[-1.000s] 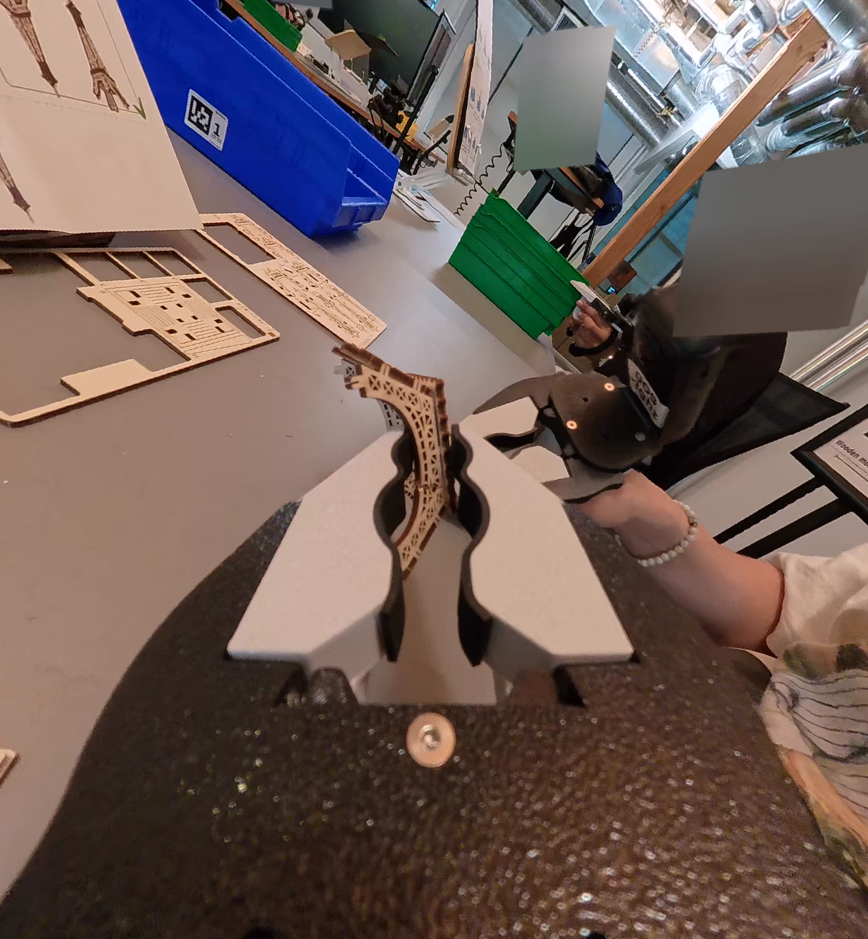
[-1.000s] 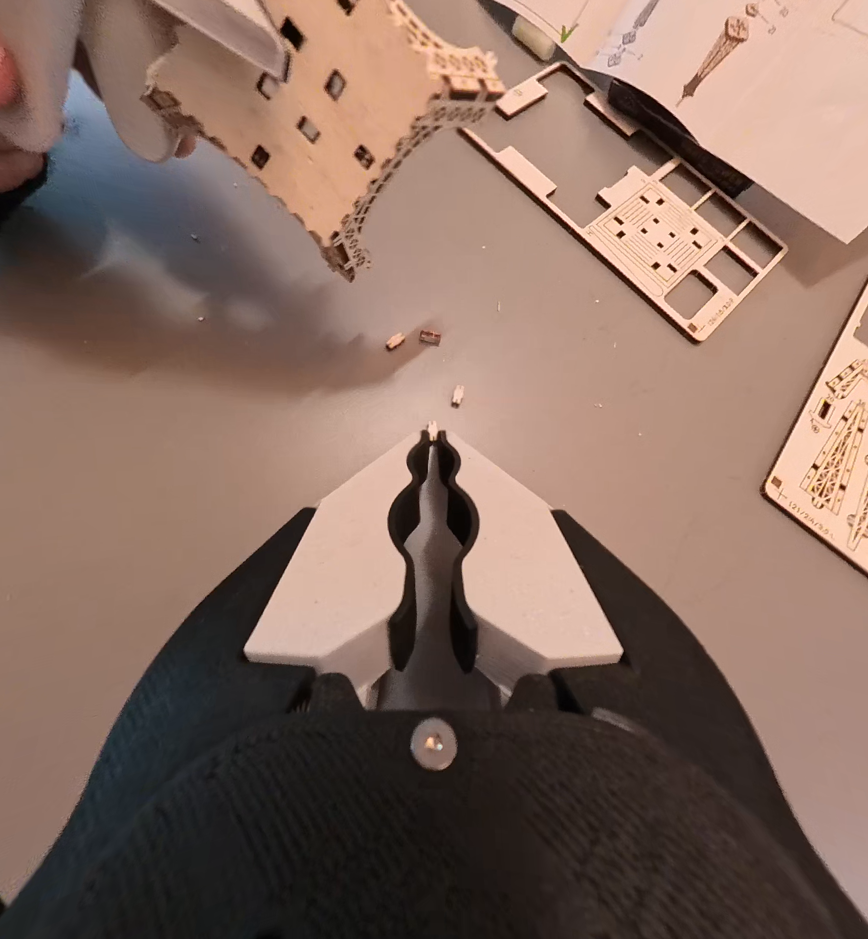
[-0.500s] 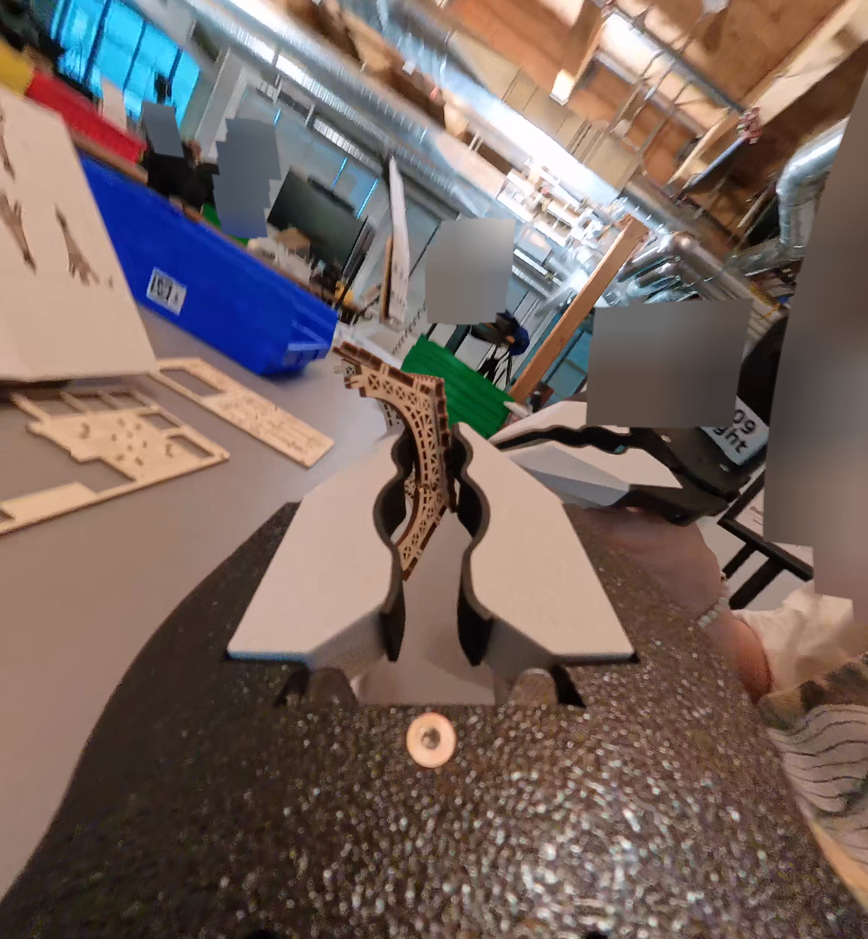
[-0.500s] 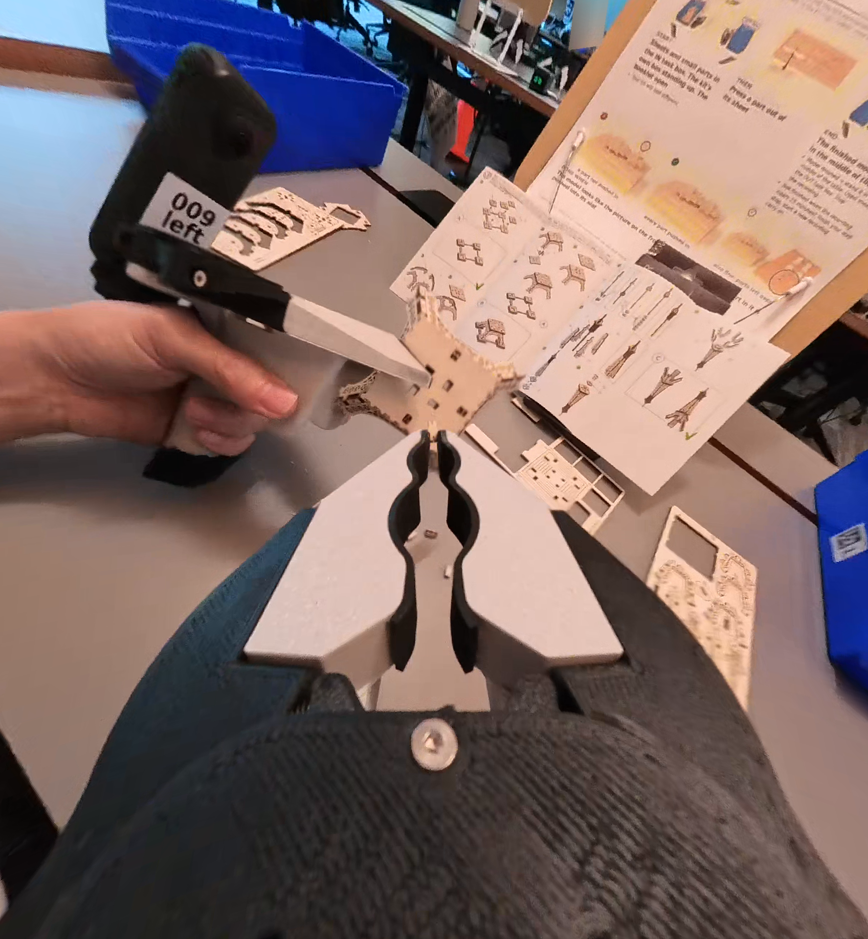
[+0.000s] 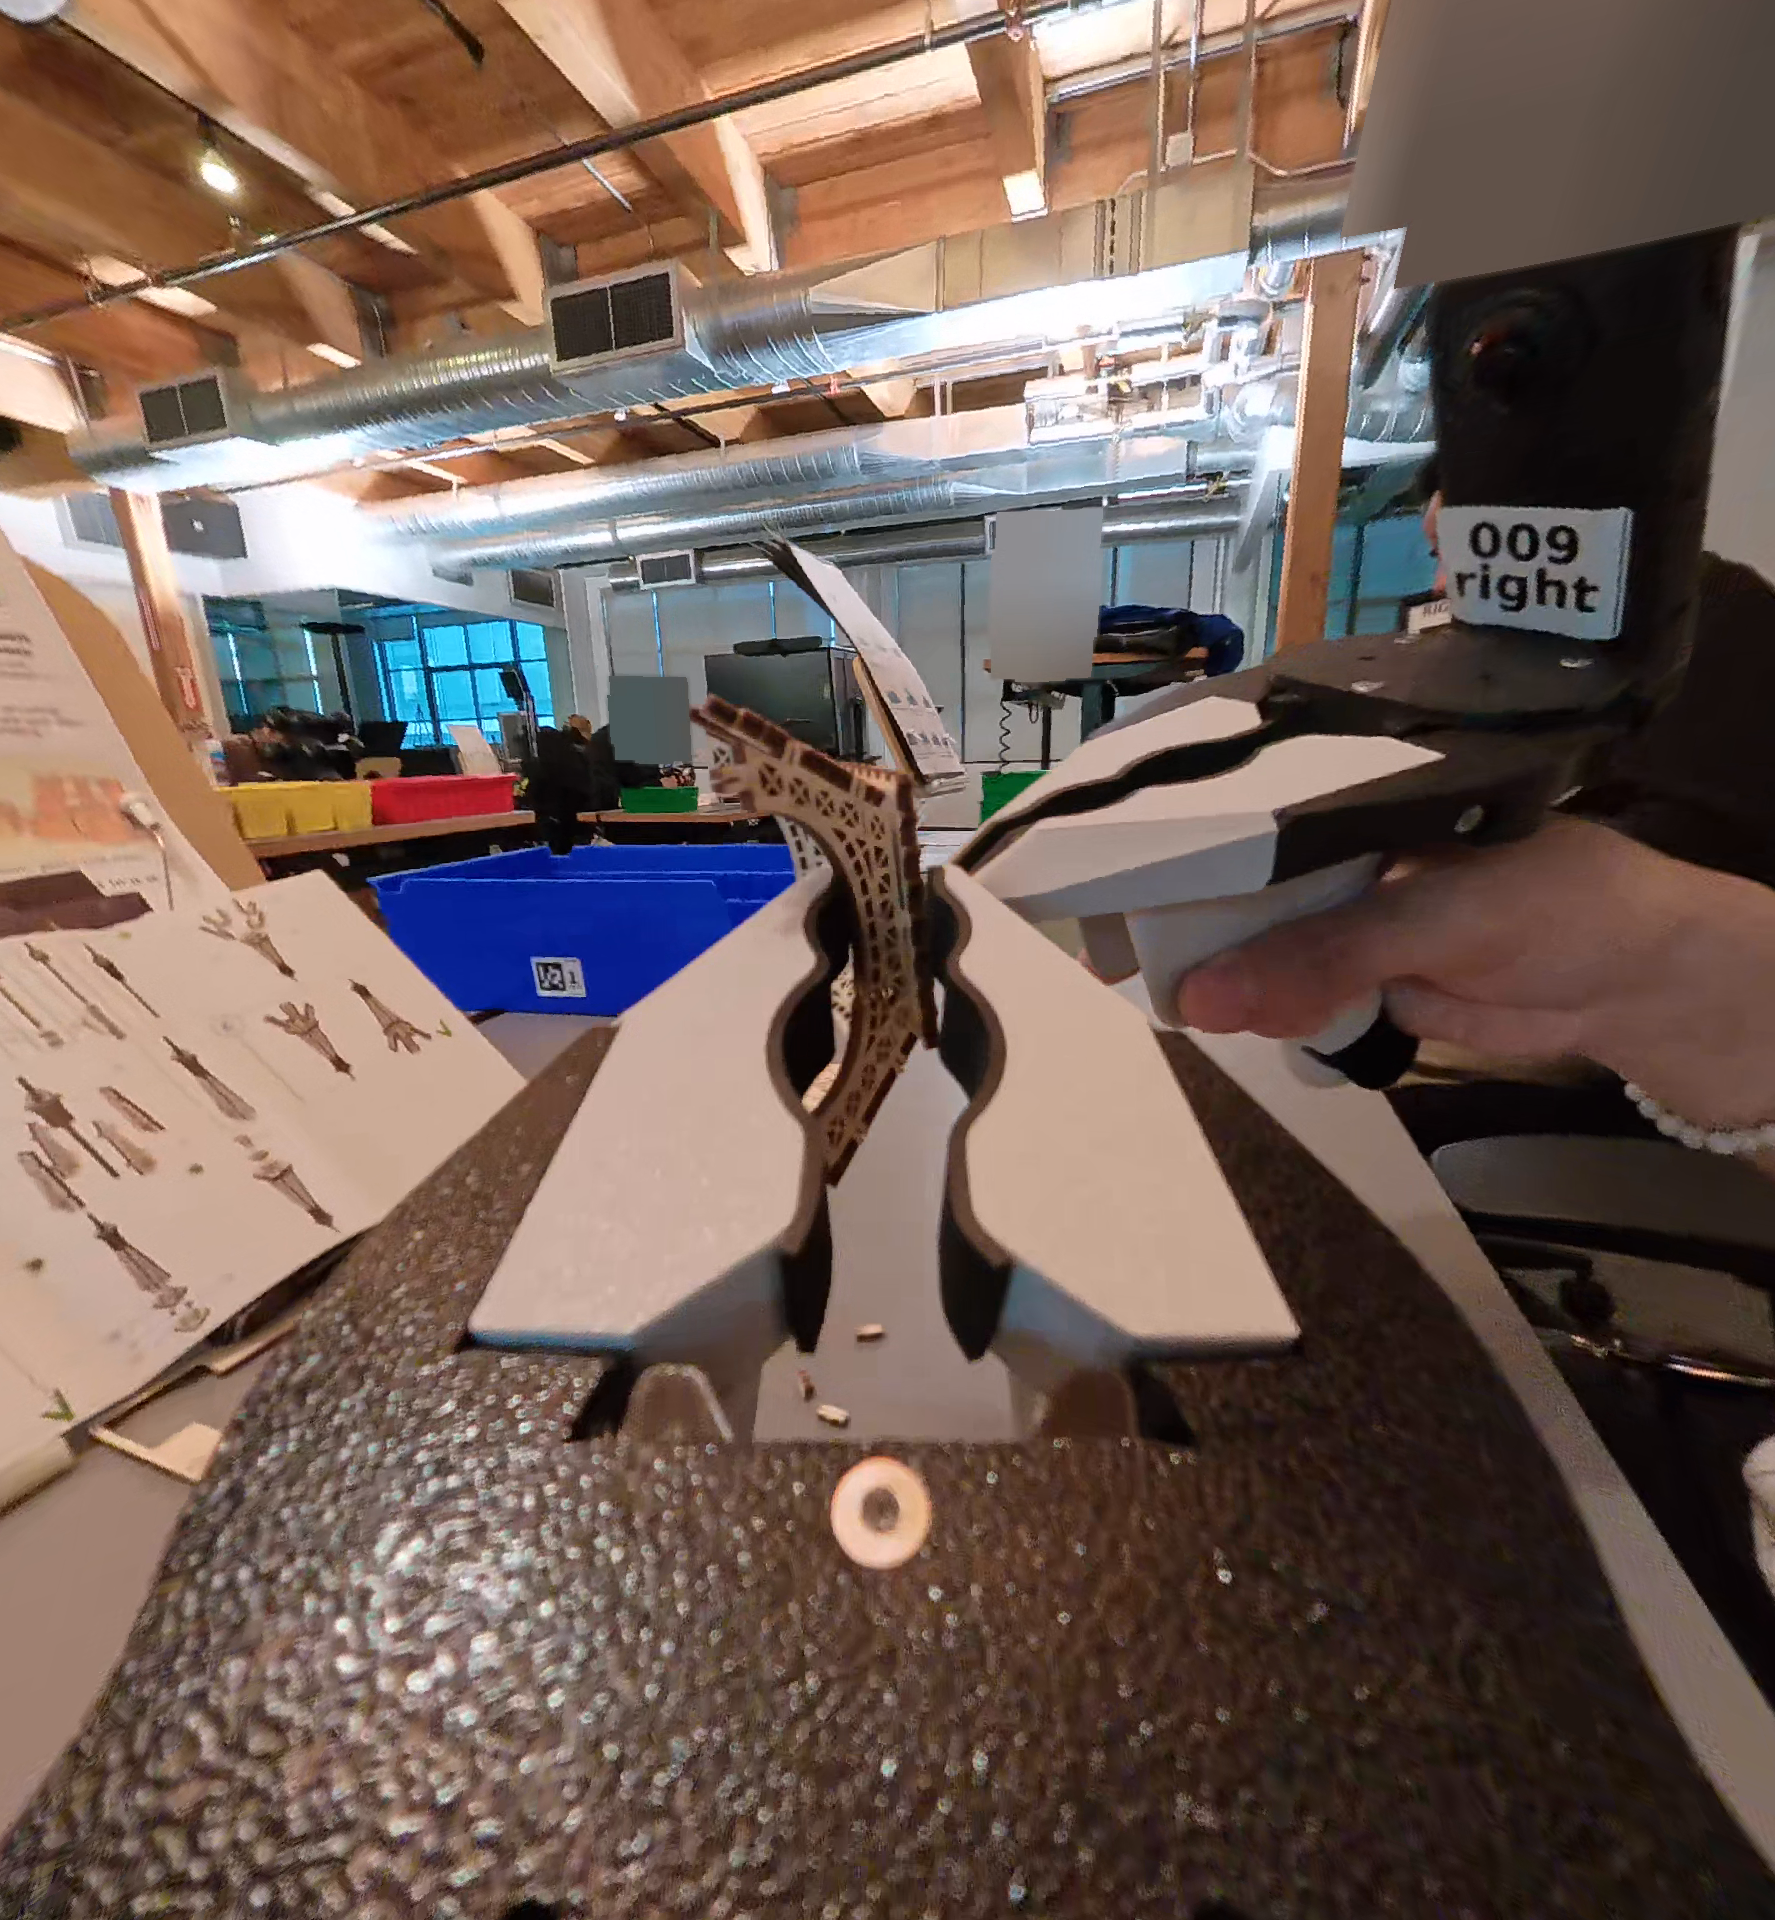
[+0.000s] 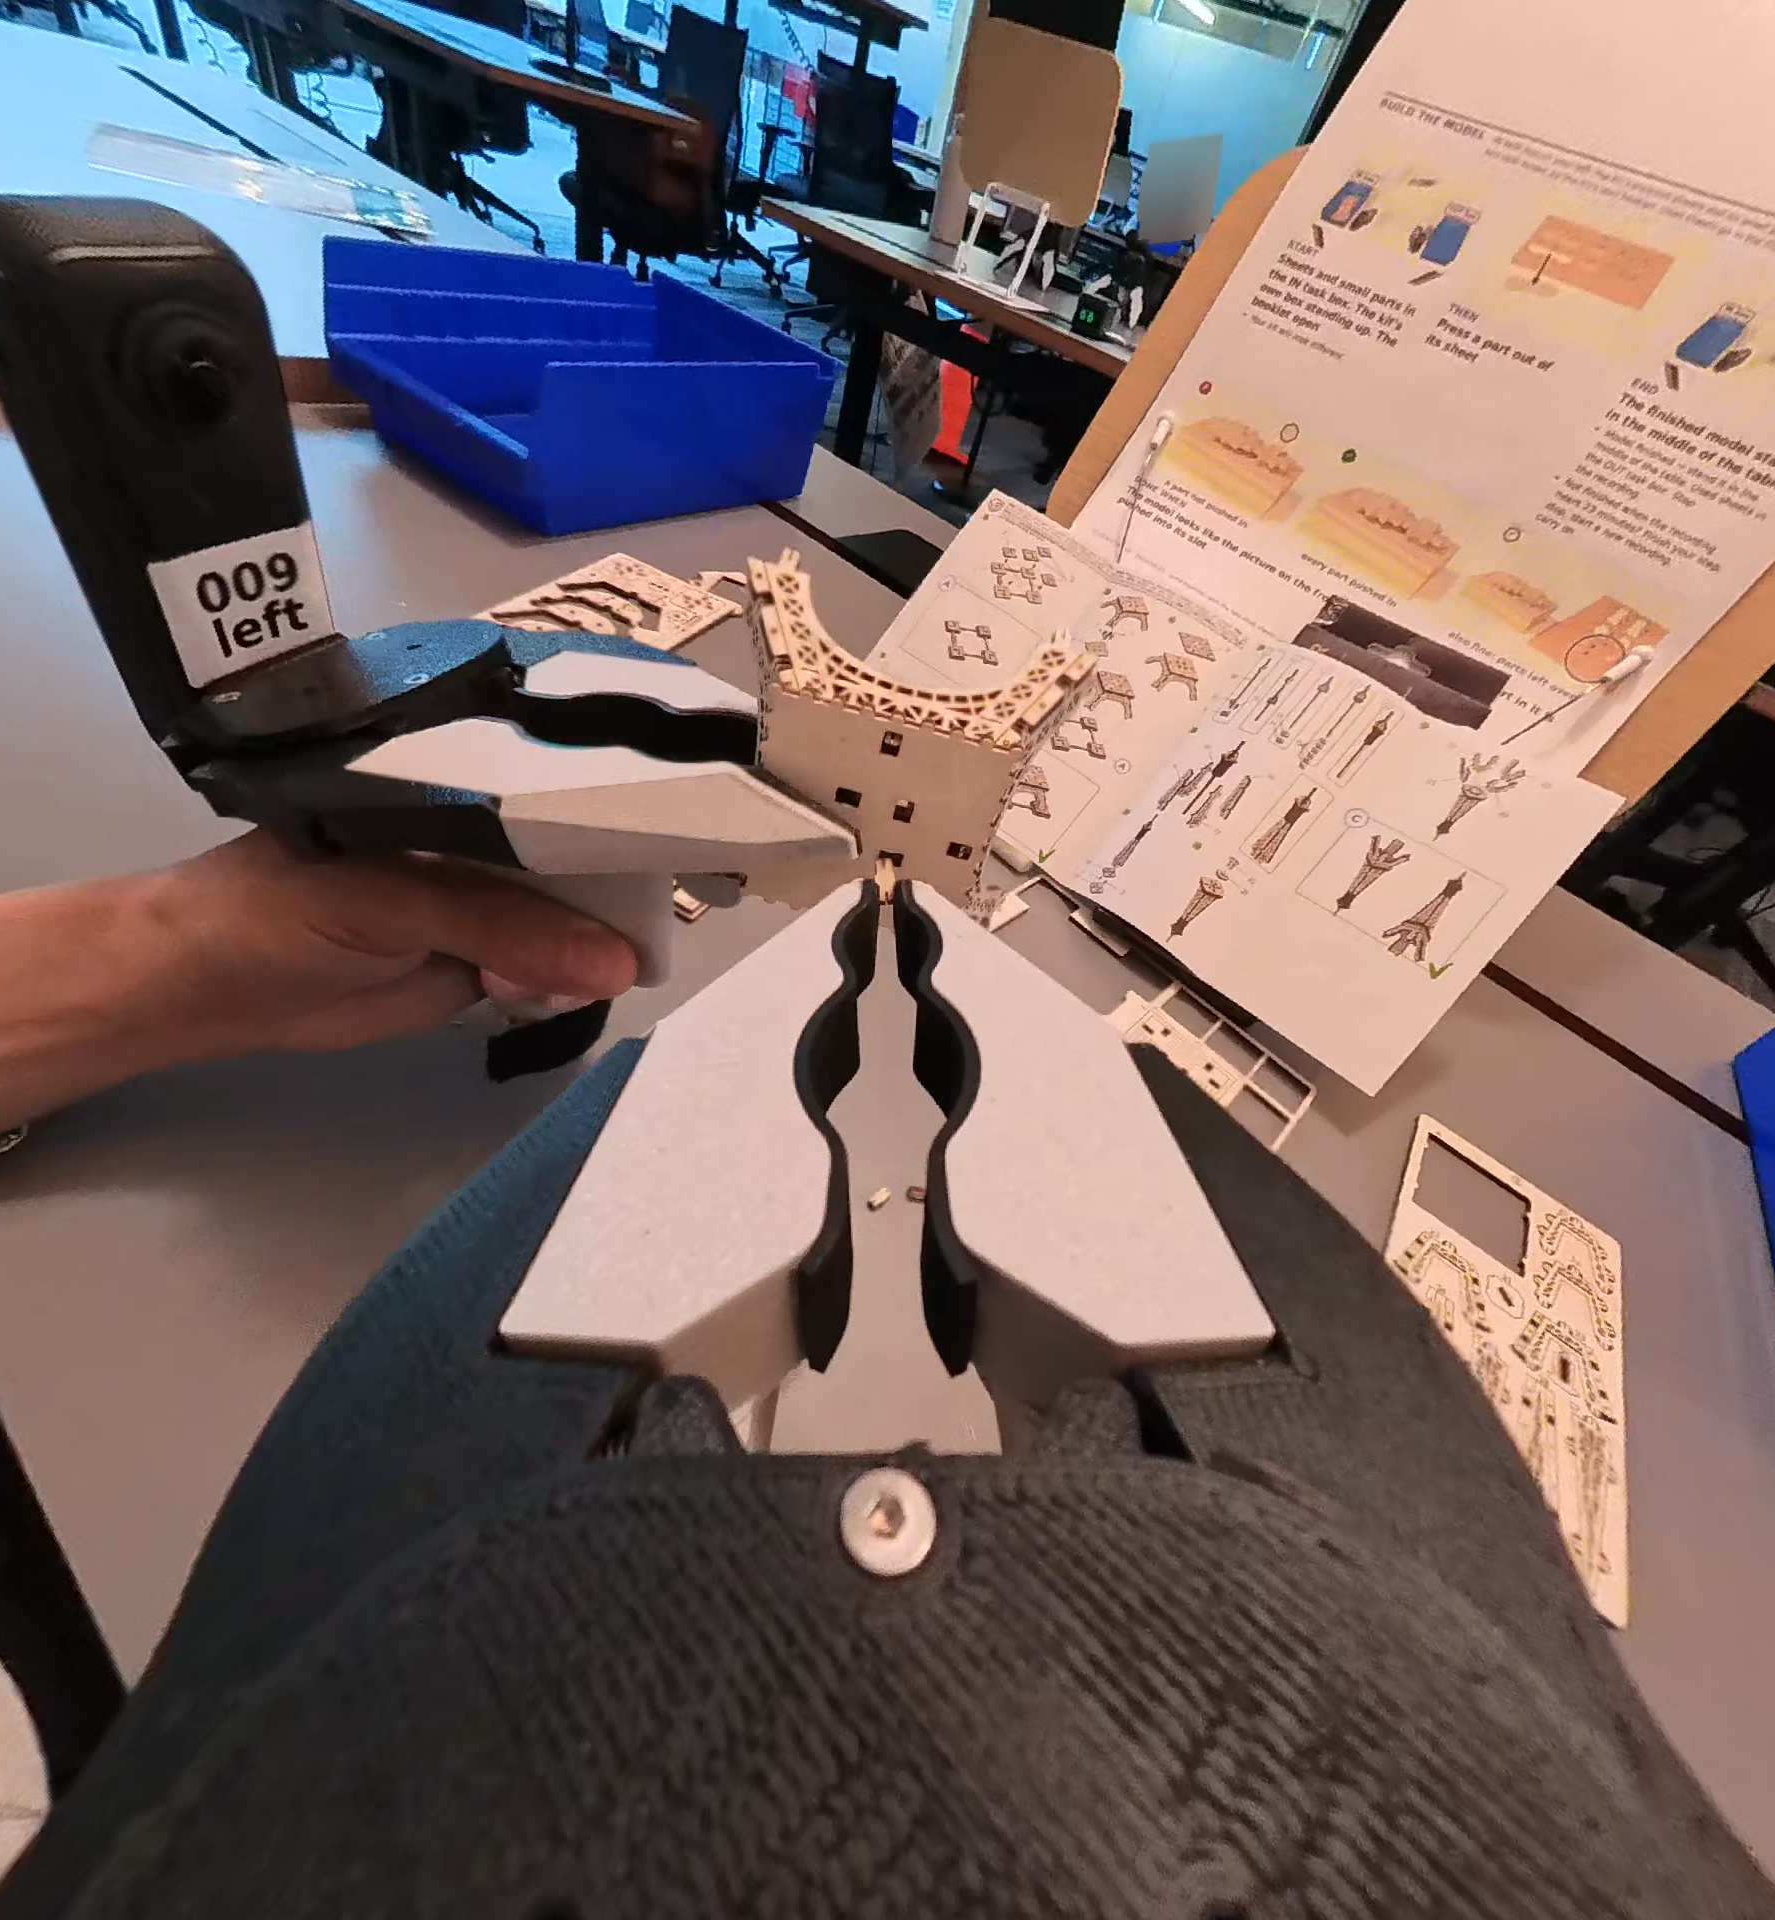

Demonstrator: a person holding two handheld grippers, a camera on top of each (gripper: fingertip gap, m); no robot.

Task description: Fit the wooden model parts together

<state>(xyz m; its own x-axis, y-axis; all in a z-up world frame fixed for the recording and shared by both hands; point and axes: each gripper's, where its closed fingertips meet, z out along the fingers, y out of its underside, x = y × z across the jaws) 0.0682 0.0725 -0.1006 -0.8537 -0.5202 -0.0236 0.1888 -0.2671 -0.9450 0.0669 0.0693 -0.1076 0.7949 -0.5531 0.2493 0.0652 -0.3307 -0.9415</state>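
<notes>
Now the left tongs (image 5: pixel 878 914) clamp the wooden base (image 6: pixel 888 774); right tongs (image 6: pixel 885 896) pinch a tiny peg (image 6: pixel 884 871) against its underside.

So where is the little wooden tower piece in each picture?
Left wrist view: the wooden tower piece is in the middle, seen edge-on, pinched between the left gripper fingers.
Right wrist view: the same piece is just above the middle, showing its flat plate with square holes, held from the left side.
Shared landmark: the blue bin on the table behind it.
</notes>
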